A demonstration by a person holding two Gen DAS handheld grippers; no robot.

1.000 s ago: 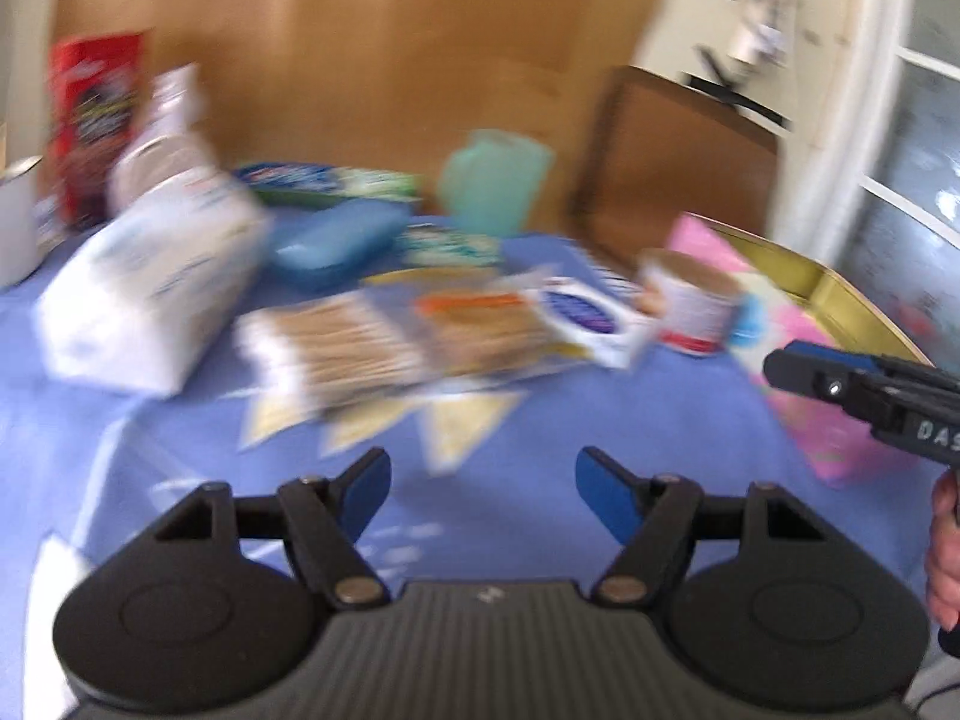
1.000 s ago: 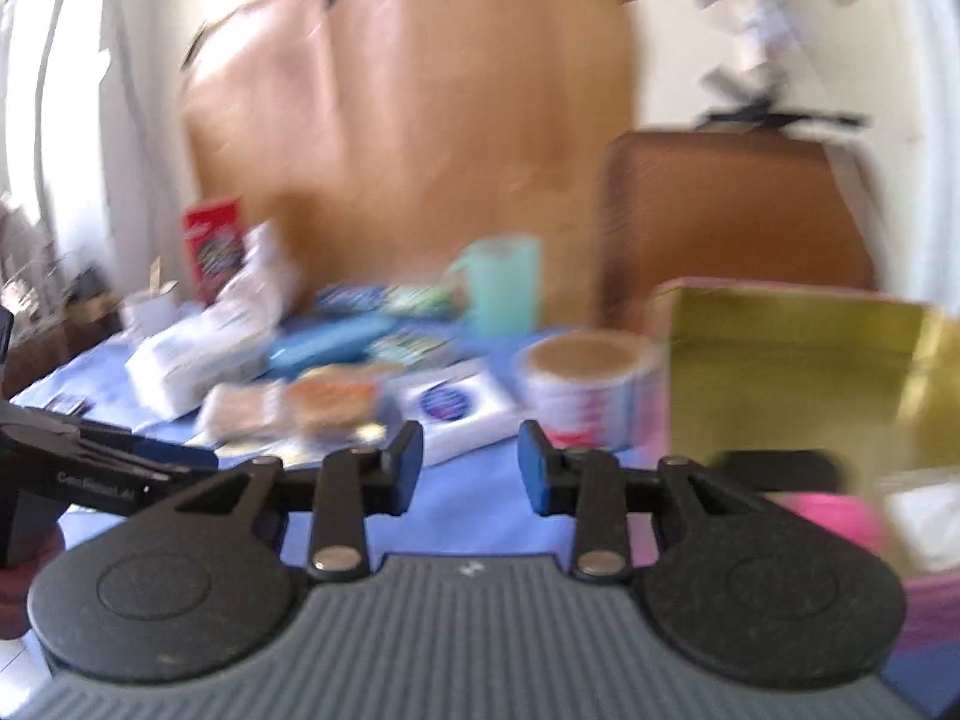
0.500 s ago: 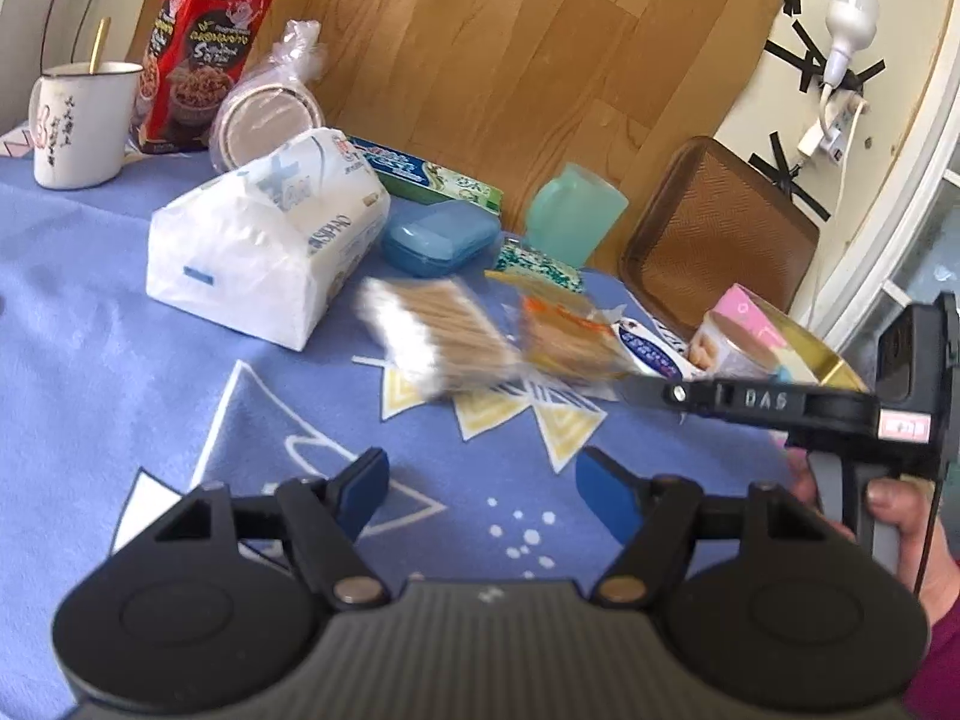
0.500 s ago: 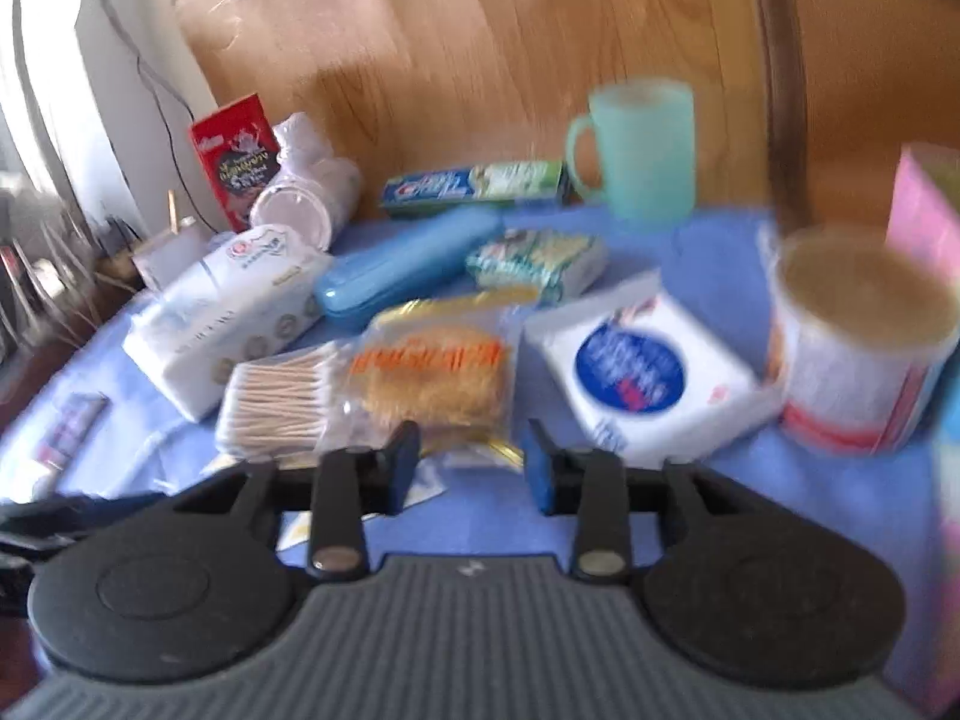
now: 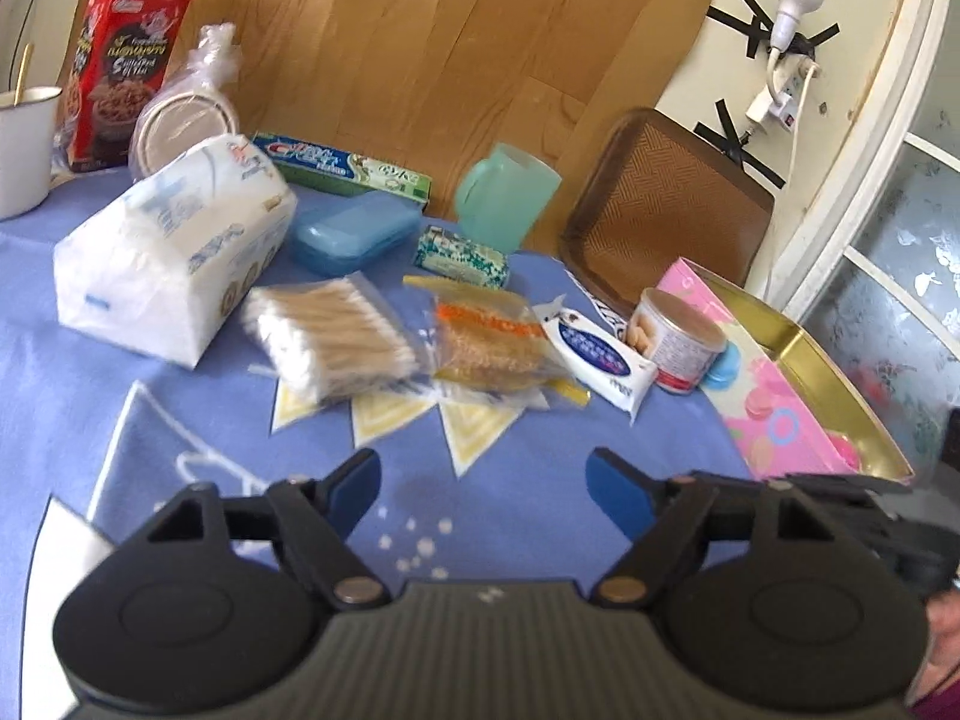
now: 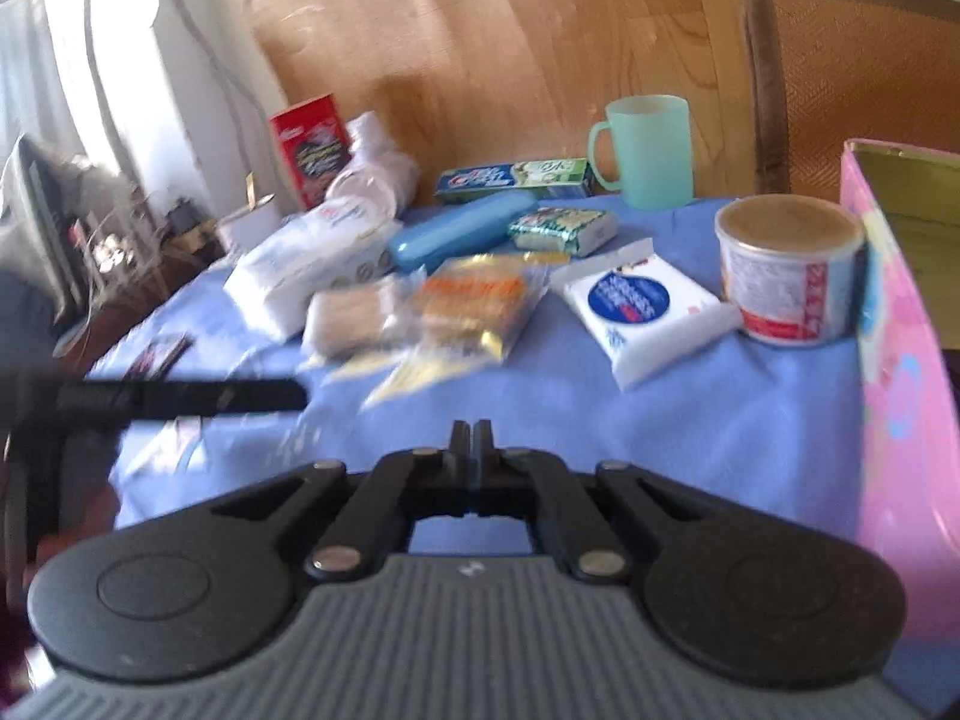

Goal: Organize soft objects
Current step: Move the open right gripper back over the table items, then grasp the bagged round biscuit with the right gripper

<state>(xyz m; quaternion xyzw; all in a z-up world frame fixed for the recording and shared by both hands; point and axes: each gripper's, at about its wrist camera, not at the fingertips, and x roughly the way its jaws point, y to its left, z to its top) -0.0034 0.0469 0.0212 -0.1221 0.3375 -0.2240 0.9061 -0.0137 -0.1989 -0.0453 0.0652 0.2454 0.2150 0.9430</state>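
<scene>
Left wrist view: left claw [image 5: 483, 483] spread wide, nothing in it, hovering above the blue surface [image 5: 90, 420]. Ahead, a row of soft stuff: tissue pack [image 5: 174, 252] far left, cotton swabs [image 5: 333, 336] beside it, sponge bag [image 5: 489, 342] overlapping the swabs' right edge, then wipes [image 5: 597, 357] touching a can [image 5: 678, 342]. Pink tin [image 5: 774, 408] at the right, lid off, gold inside. Behind the row: blue case [image 5: 354, 231], small green pack [image 5: 462, 255], toothpaste box [image 5: 348, 165], mint mug [image 5: 504, 204], tray [image 5: 666, 210] leaning on the wall.

Right wrist view, kinda blurry: right claw [image 6: 472, 438] clenched tight, tips pressed together, gripping nothing. Same lineup seen lower: wipes [image 6: 645, 306] straight ahead, can [image 6: 789, 270] up against the tin [image 6: 900, 372], sponge bag [image 6: 474, 312] and swabs [image 6: 354, 321] to the left, tissue pack [image 6: 306, 258] behind them. Left claw [image 6: 180, 399] poking in from the left, well short of the swabs.
</scene>
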